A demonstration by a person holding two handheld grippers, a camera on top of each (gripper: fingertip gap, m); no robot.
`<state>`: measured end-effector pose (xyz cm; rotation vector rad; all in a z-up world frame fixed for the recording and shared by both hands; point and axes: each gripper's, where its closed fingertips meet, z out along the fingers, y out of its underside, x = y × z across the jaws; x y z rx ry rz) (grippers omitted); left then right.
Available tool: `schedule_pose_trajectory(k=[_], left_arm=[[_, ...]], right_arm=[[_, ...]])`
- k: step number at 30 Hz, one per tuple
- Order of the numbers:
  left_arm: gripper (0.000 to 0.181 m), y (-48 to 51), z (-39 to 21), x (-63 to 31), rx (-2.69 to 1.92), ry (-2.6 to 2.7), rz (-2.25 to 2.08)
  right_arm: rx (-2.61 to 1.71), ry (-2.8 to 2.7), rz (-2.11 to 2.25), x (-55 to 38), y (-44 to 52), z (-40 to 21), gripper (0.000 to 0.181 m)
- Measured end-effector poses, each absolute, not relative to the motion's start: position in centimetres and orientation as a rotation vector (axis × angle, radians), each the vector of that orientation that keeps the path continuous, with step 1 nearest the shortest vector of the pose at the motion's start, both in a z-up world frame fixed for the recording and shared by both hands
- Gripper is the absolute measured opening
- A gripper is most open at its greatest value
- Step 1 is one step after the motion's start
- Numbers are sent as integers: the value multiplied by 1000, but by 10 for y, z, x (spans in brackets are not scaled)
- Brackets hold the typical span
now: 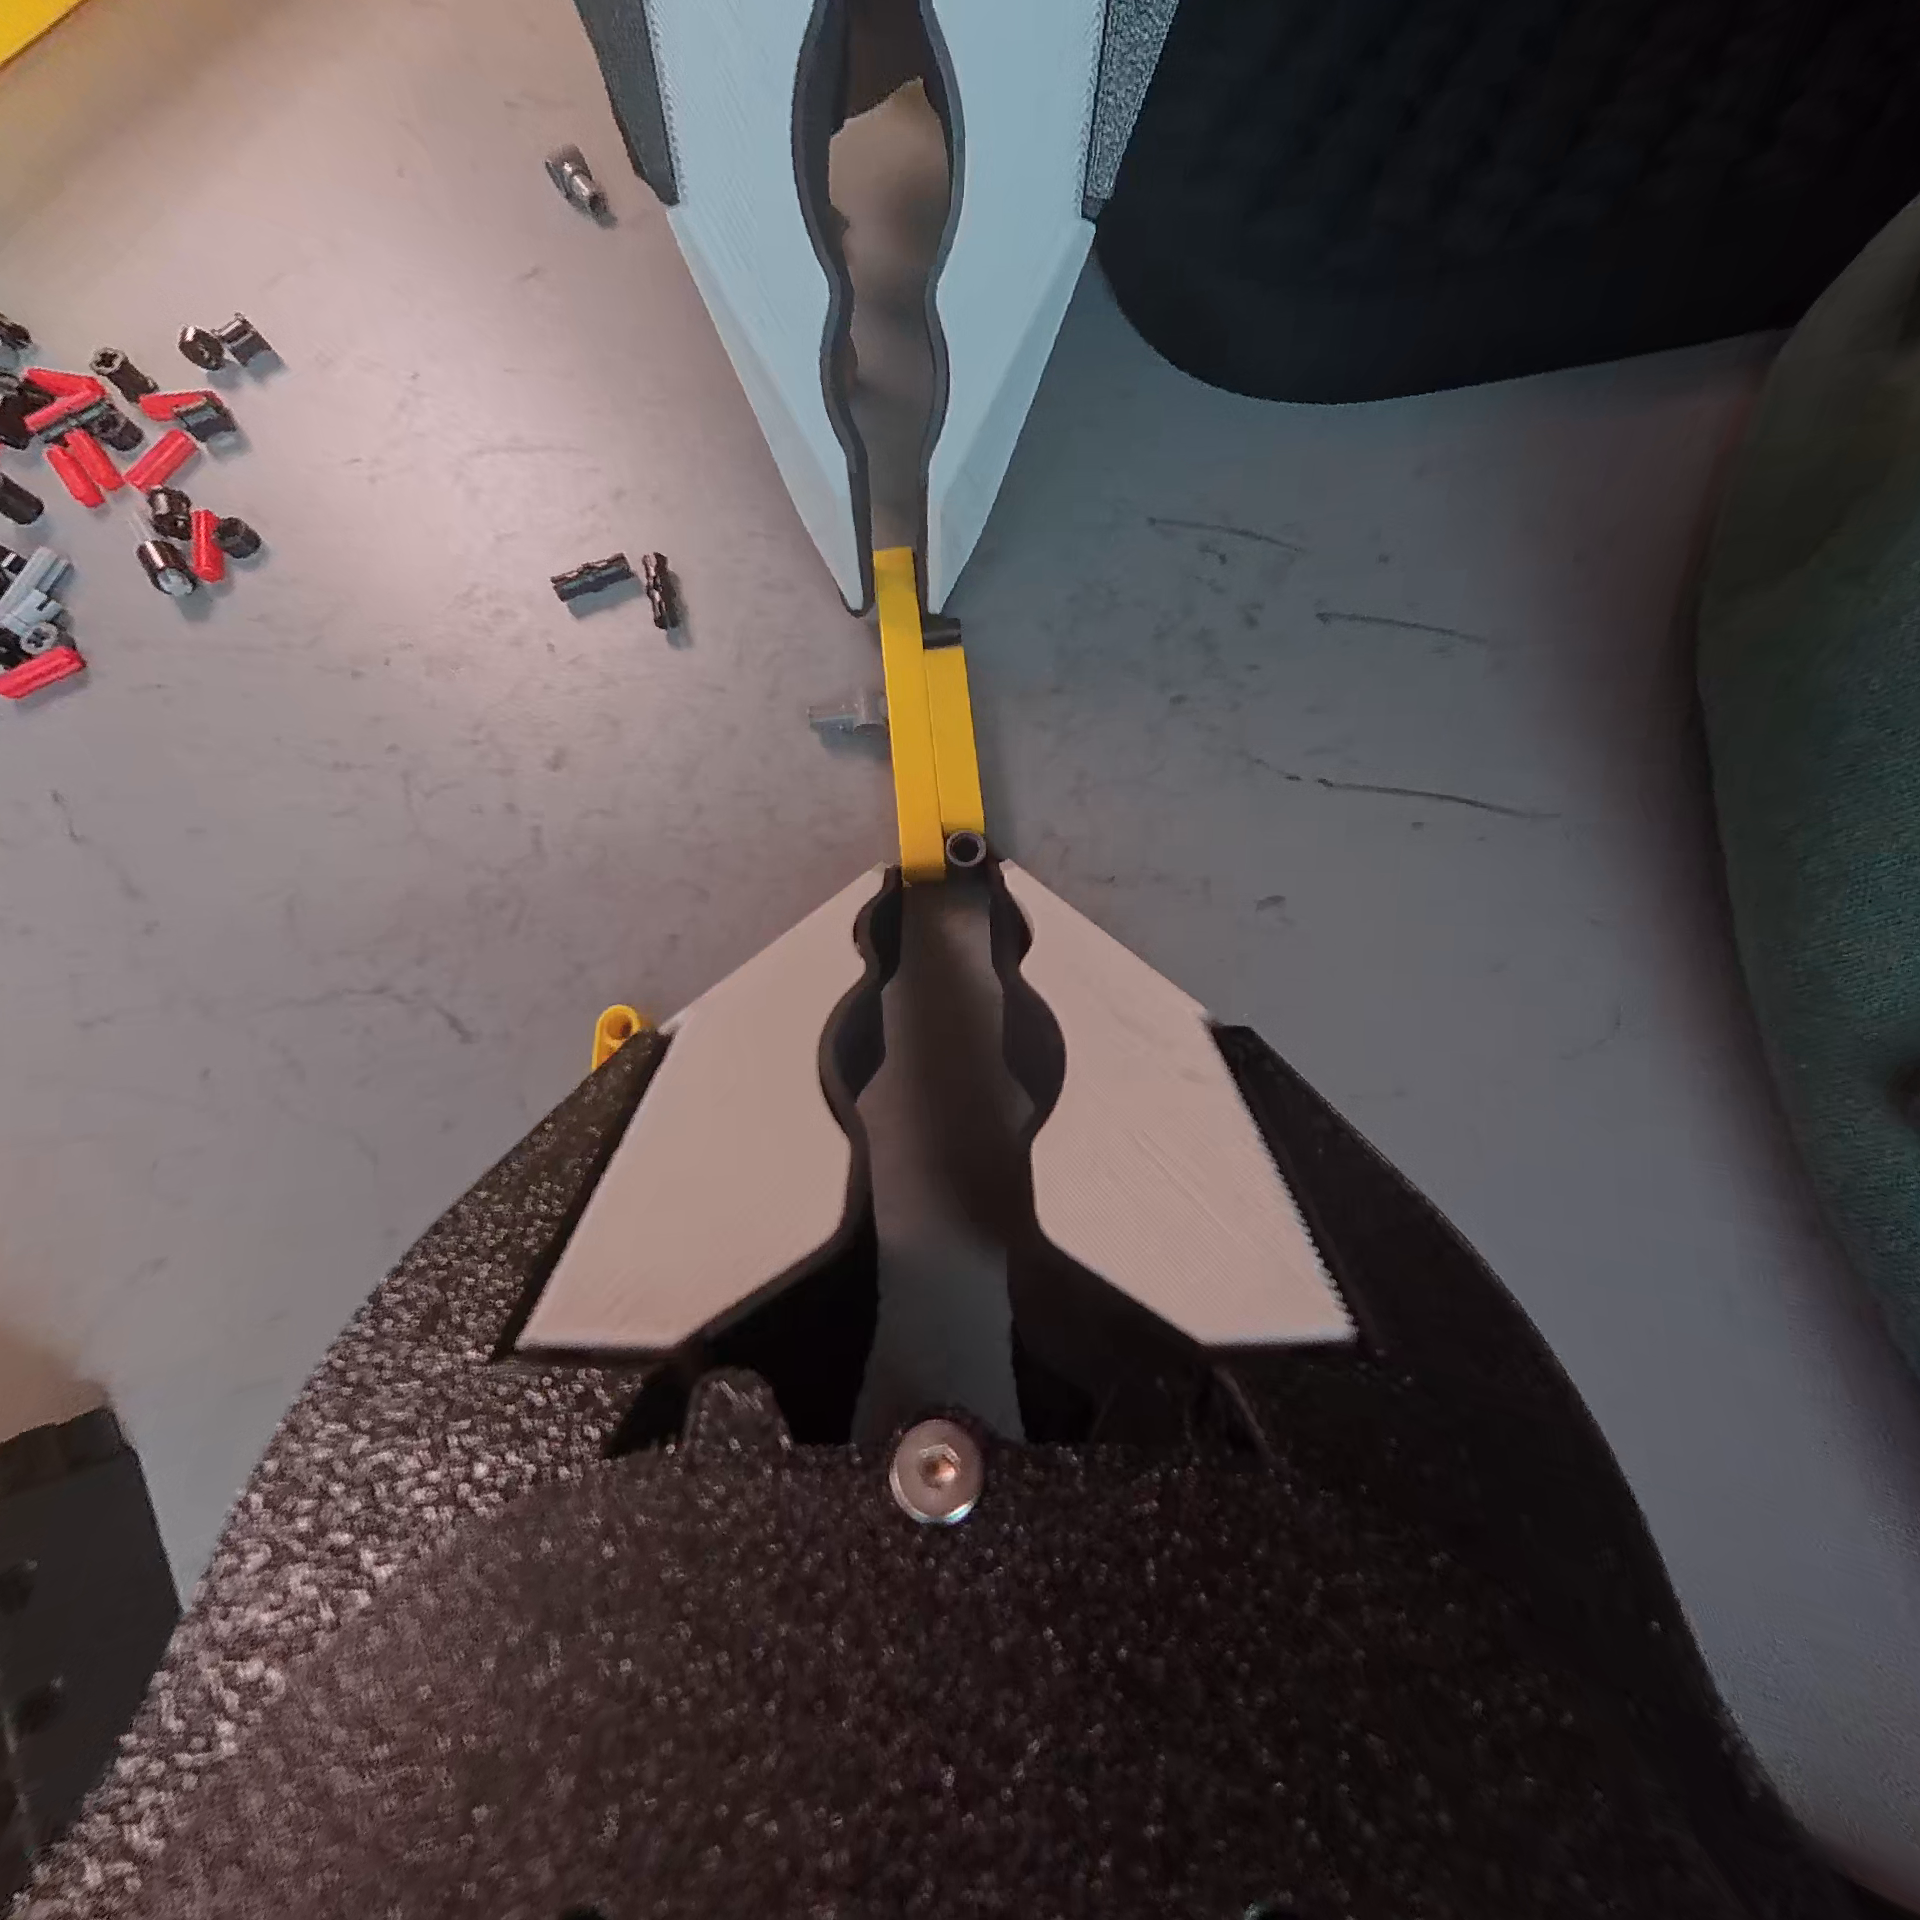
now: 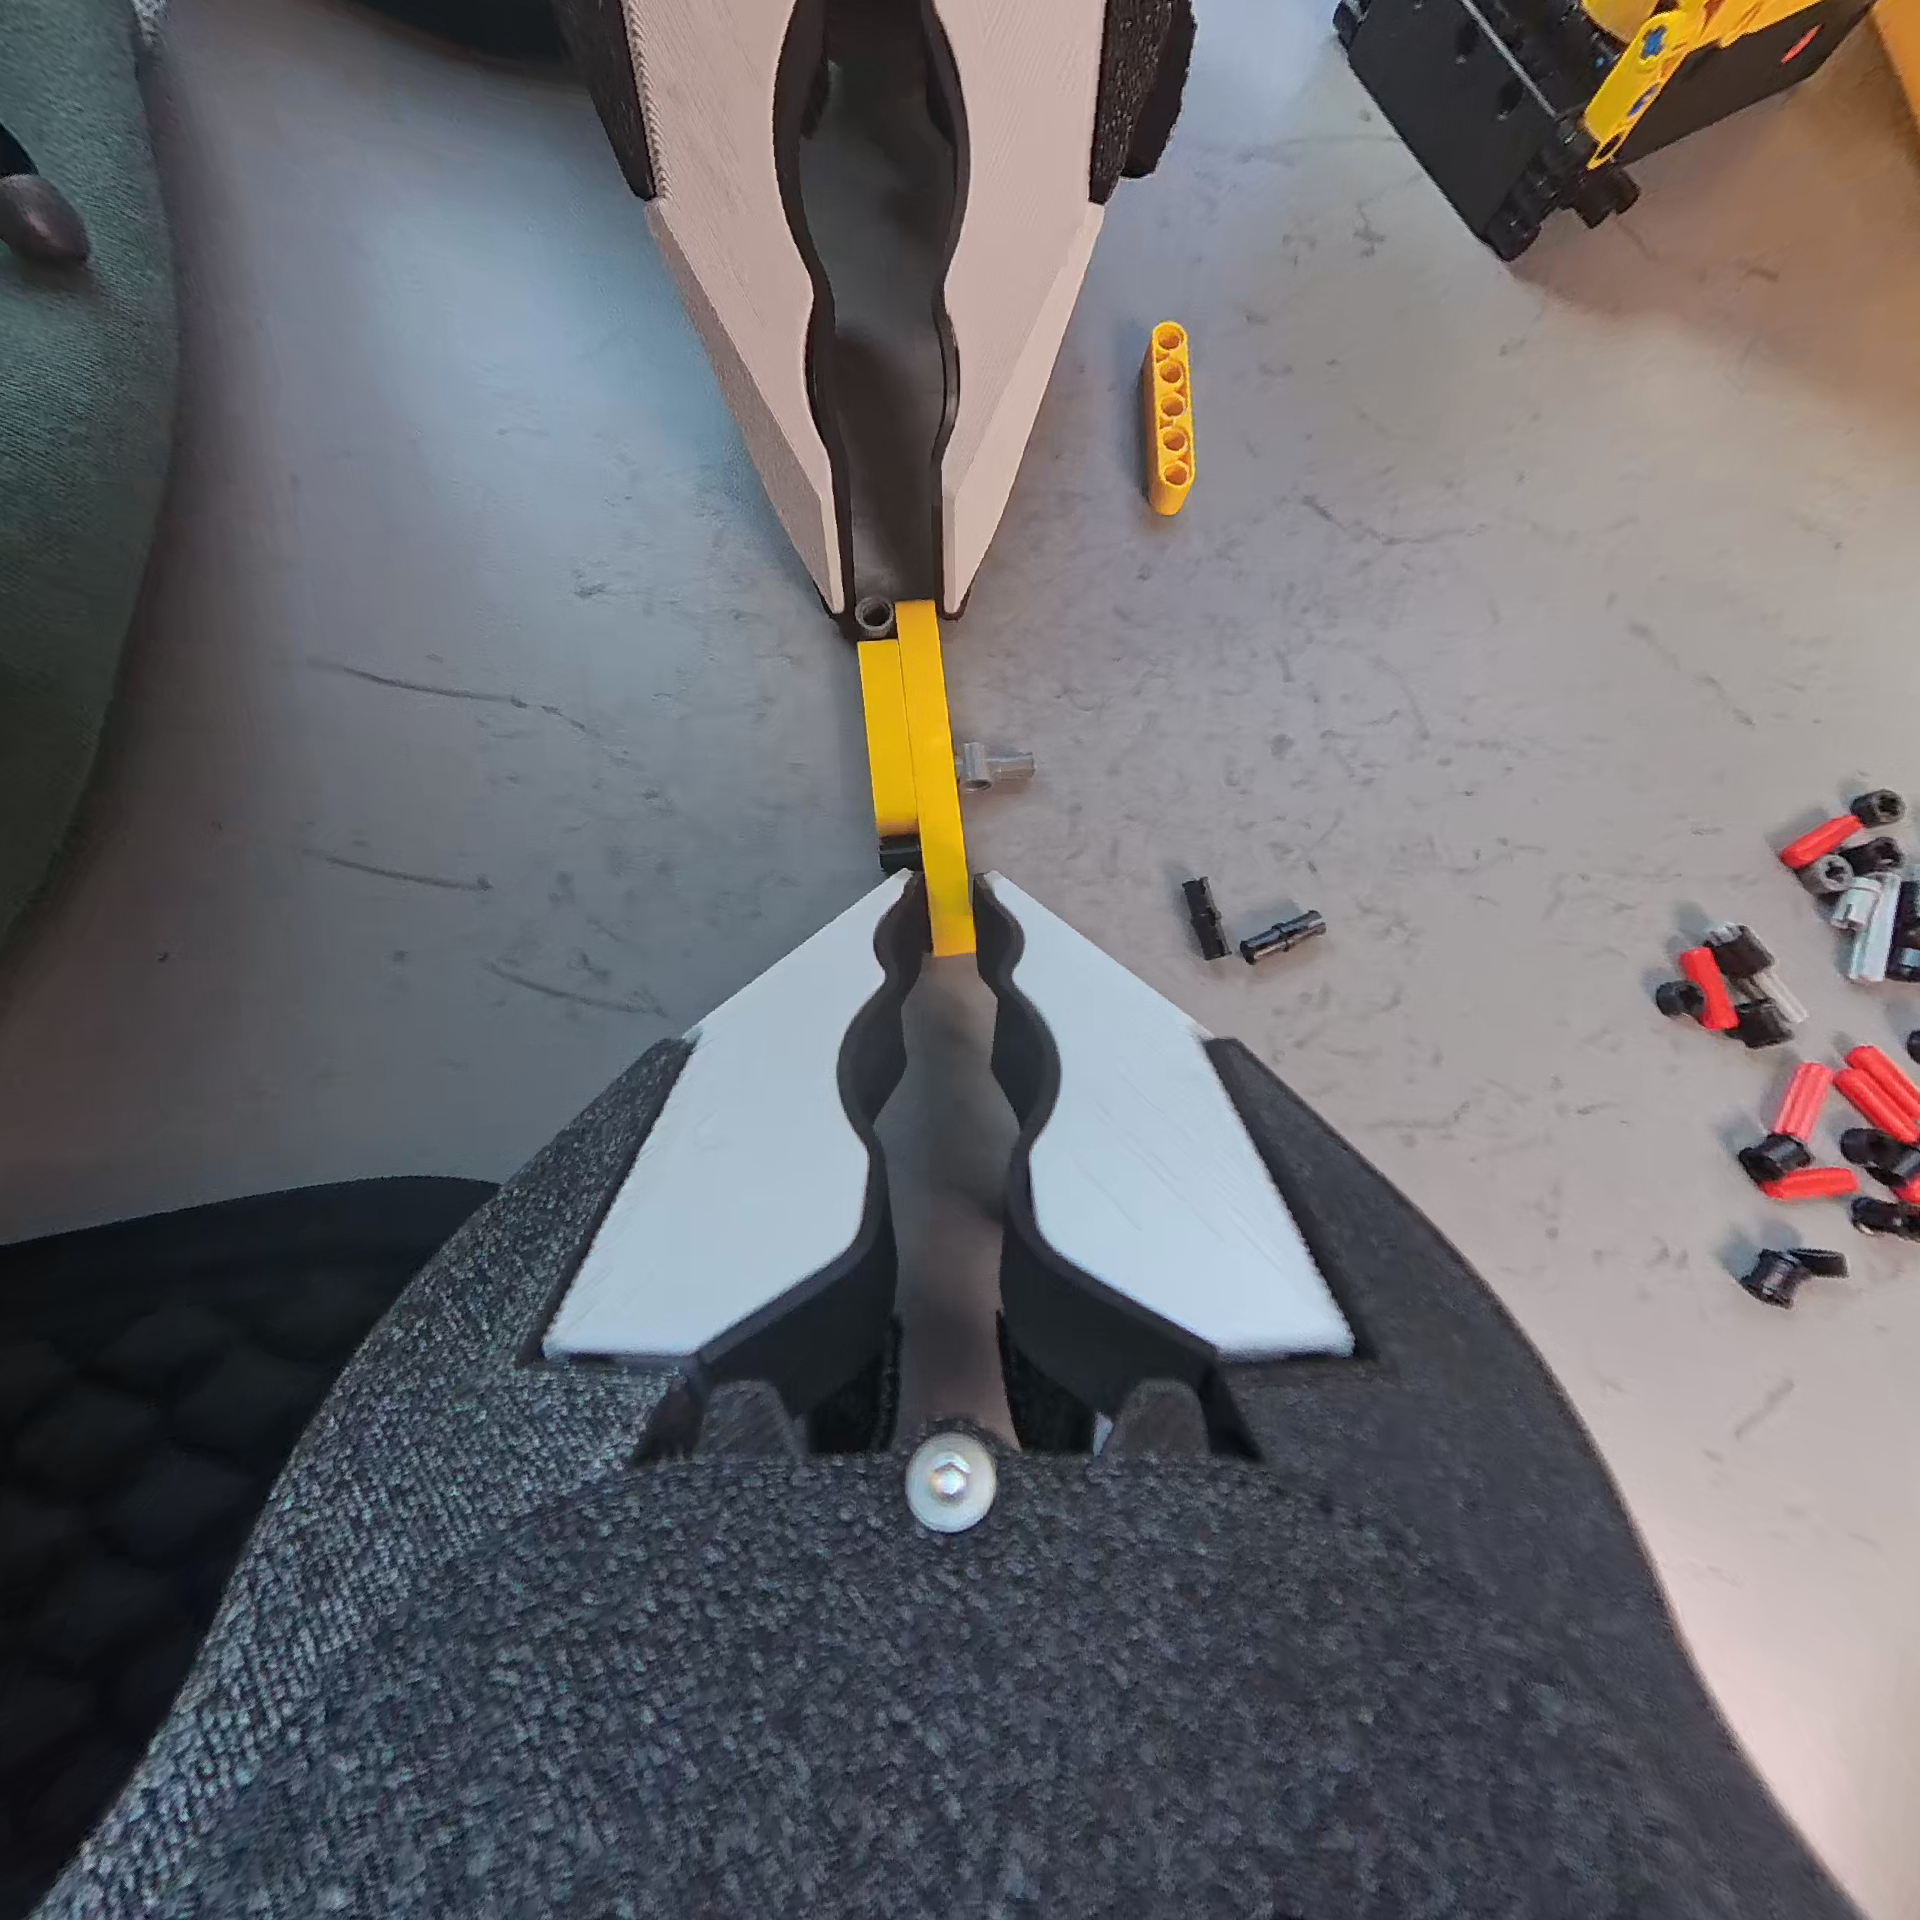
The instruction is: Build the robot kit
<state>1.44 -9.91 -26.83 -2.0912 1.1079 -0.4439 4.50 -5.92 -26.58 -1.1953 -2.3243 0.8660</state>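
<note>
Two yellow beams lie side by side, held together in the air between my two grippers, which face each other tip to tip. My left gripper [image 1: 943, 878] is shut on the near end of the longer beam [image 1: 906, 748], beside a dark pin [image 1: 966, 847] at the end of the shorter beam [image 1: 954, 748]. My right gripper [image 2: 948, 883] is shut on the other end of the longer beam [image 2: 932, 769]; the shorter beam [image 2: 881, 748] sits to its left. Each gripper also shows in the other's view, the right [image 1: 899, 608] and the left [image 2: 894, 613].
On the grey table [image 1: 416, 831] lie a pile of red and black pins [image 1: 114, 457] [image 2: 1829, 1091], two black pins [image 1: 613, 582] [image 2: 1247, 925], a grey pin [image 2: 992, 767] and a loose yellow beam [image 2: 1169, 416]. A black-and-yellow model [image 2: 1558, 104] stands far right. A green cushion [image 1: 1818, 831] borders the table. There is about 6 cm between the tips of the two grippers.
</note>
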Motion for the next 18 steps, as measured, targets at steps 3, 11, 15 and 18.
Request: schedule_pose_trajectory(k=[3,11,15,18], left_arm=[[19,-100,-268,11,-2085,1105,-426],[23,-102,-257,-5,-2045,1037,-438],[22,-97,-258,-14,-2060,1009,-383],[22,-92,-251,-21,-2039,962,-357]], right_arm=[[-1187,-2321,854,46,-56,-266,16],[-1110,-2340,894,51,-60,-262,23],[-1133,-2327,888,48,-59,-265,17],[-1142,-2345,901,49,-65,-264,7]])
